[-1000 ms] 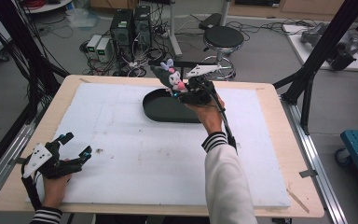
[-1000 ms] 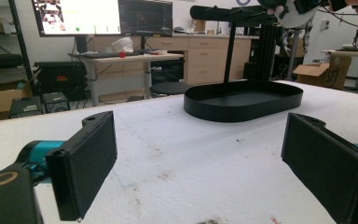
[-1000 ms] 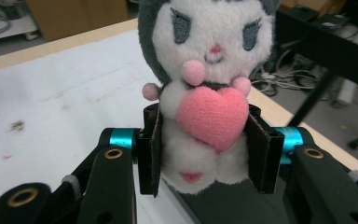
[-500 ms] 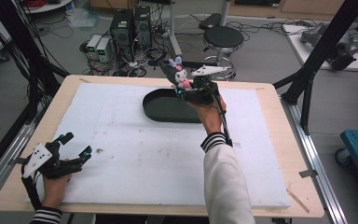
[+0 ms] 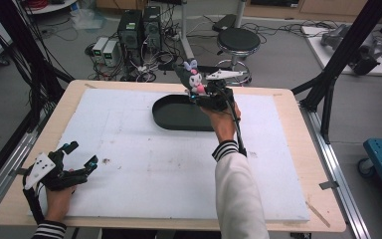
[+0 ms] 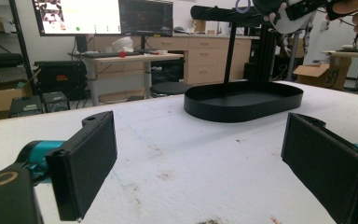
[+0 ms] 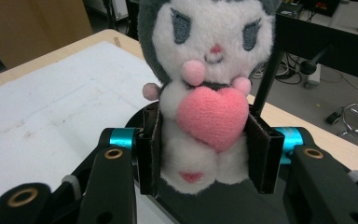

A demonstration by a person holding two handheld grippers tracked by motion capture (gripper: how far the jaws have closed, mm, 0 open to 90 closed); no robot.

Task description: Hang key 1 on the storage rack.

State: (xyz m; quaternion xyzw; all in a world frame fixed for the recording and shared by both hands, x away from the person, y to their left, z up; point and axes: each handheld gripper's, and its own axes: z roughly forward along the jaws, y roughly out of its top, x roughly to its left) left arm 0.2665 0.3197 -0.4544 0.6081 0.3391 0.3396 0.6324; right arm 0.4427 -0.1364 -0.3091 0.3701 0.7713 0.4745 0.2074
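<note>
**Plush held over the tray, ready to go in**

The right tool [image 5: 205, 91] has its jaws clamped on a plush toy [image 5: 194, 77], a white-and-grey doll hugging a pink heart [image 7: 213, 115]. In the right gripper view the two pads press into its waist from either side, the fabric bulging slightly between them, so the grip looks firm. The plush sits upright in the jaws, head up and feet hanging just clear of the dark surface below it.

From the high view, the toy is held in the air above the far rim of the black oval tray [image 5: 165, 115], which lies on the white pad covering the table [image 5: 298, 124]. The tray looks empty.

The left tool [image 5: 78, 157] rests near the table's near-left corner, well apart from the tray, with its jaws wide and nothing between them; the left gripper view shows bare pad between its two black plates.

The step in hand appears to be carrying the plush to the tray. It is not yet set down. The next move would call for bringing the right hand a little toward the tray's middle, lowering until the feet meet the floor of the tray, and only then spreading the jaws. Being soft and top-heavy, the plush may tip over once let go, so a low release suits it best. The left tool has no part to play yet.
</note>
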